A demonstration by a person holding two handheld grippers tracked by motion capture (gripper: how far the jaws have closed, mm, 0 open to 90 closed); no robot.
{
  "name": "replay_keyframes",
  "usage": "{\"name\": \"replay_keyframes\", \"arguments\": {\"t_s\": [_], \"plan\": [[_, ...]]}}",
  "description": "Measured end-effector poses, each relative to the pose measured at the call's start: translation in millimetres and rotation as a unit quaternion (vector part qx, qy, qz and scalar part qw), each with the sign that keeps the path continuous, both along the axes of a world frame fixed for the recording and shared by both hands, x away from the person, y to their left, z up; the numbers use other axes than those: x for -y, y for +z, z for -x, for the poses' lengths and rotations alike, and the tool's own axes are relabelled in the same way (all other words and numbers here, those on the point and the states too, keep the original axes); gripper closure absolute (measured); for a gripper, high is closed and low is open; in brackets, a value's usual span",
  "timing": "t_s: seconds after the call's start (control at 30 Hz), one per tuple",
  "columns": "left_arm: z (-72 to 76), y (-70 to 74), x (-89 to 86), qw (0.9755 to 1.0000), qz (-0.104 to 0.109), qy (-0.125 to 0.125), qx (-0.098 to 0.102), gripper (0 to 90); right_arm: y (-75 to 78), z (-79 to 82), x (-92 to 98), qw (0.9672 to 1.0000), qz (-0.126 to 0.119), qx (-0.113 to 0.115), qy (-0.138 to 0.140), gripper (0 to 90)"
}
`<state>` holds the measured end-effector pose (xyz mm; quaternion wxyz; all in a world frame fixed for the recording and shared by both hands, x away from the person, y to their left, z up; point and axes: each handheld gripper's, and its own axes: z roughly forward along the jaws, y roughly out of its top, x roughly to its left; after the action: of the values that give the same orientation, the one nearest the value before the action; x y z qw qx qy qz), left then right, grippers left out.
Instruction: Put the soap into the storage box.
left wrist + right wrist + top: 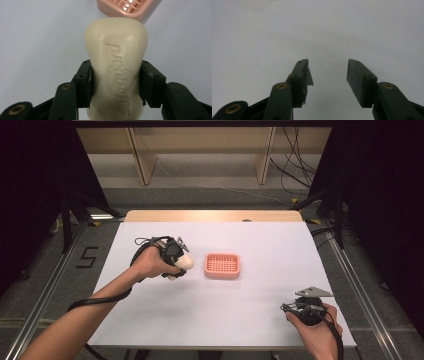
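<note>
A cream bar of soap with raised lettering sits clamped between the two black jaws of my left gripper, which is shut on it. From above, the same soap pokes out of the left gripper just left of a pink slotted soap dish on the white table. The dish's corner lies just beyond the soap's far end. My right gripper stands open over bare table, nothing between its jaws; it rests near the front right.
The white table has a wooden strip along its far edge. Metal rails run along both sides of it. Wooden frames and loose cables stand on the floor beyond the far edge.
</note>
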<state>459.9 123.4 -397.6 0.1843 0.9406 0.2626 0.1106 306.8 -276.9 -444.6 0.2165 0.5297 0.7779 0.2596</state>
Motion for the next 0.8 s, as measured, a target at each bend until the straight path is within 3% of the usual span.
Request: {"name": "replay_keyframes", "arguments": {"t_s": [0.2, 0.23, 0.8], "plan": [[-1.5, 0.3, 2.2, 0.9999, -0.001, -0.008, 0.006, 49.6, -0.2, 0.0, -1.8, 0.9999, -0.009, 0.001, -0.008, 52.2], [-1.0, 0.0, 2.8, 1.0, 0.001, -0.006, 0.004, 49.6, -0.2, 0.0, -0.4, 1.0, 0.0, -0.001, -0.001, 52.2], [-5.4, 2.9, 11.4, 0.9995, -0.003, -0.027, 0.015, 49.6, 0.1, -0.1, 0.2, 1.0, 0.0, 0.002, 0.0, 51.9]]}}
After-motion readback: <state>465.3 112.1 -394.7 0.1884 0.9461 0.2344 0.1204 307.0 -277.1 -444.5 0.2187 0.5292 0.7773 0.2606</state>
